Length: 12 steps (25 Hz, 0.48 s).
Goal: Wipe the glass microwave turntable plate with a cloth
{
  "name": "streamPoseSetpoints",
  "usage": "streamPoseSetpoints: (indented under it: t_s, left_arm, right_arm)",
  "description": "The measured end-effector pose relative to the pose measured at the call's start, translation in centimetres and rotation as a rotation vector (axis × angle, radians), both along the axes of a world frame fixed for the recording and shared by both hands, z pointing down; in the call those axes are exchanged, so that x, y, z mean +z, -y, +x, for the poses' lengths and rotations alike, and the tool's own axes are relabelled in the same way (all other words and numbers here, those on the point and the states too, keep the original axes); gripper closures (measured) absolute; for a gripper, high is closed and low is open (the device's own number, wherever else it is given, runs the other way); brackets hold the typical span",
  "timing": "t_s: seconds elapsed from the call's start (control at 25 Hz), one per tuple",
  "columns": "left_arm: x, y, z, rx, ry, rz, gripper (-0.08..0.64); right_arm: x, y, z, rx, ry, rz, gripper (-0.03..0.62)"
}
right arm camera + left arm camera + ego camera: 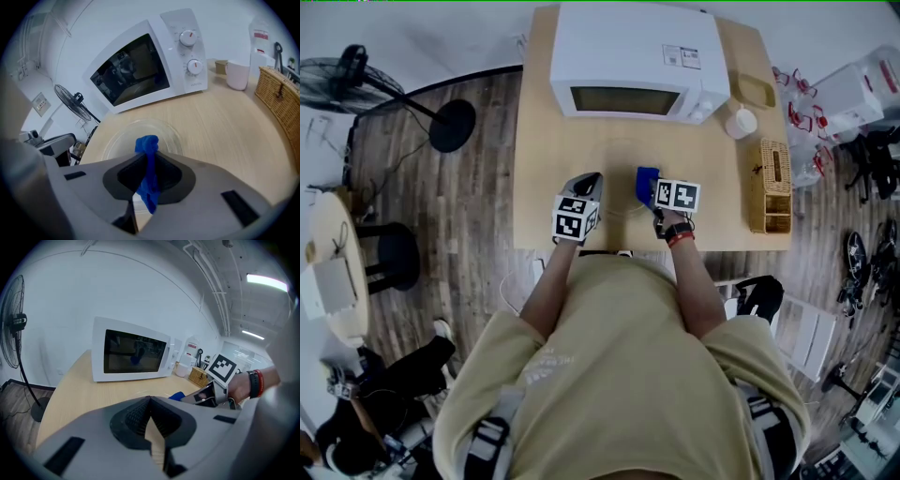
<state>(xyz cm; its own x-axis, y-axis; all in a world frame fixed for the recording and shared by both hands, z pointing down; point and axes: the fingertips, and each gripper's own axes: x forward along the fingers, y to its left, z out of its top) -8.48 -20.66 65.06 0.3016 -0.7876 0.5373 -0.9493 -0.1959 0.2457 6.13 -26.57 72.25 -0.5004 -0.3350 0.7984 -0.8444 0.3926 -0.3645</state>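
The clear, round plate (114, 140) lies flat on the worktop (542, 141) near the microwave (633, 56), just beyond the right gripper (147, 165), which is clenched on a bunched blue cloth (146, 143) standing upright, while the left gripper (150, 402) is closed and empty.

From above the person's shoulders the head camera looks almost straight down on the whole table (542, 178), with the microwave (633, 61) at the far edge. The camera on the left gripper (587, 180) rides low and close over the tabletop, facing the microwave door, with the right gripper (649, 187) at its right edge. The right gripper's camera is tilted and looks past the cloth (149, 164) in its jaws toward the same microwave; all three share it and the tabletop before it.
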Motion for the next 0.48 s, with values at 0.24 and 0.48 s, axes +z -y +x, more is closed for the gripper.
streamPoseSetpoints:
  t_s: [0.24, 0.48]
  left_arm:
    - [0.3, -1.3, -1.8, -0.046, -0.005, -0.004, 0.541]
    - [0.1, -2.1, -3.9, -0.107, 0.031, 0.013, 0.541]
  right_arm:
    - [-0.9, -1.4, -4.6, -0.097, 0.058, -0.001, 0.522]
    - [-0.7, -4.7, -10.4, -0.202, 0.168, -0.056, 0.522]
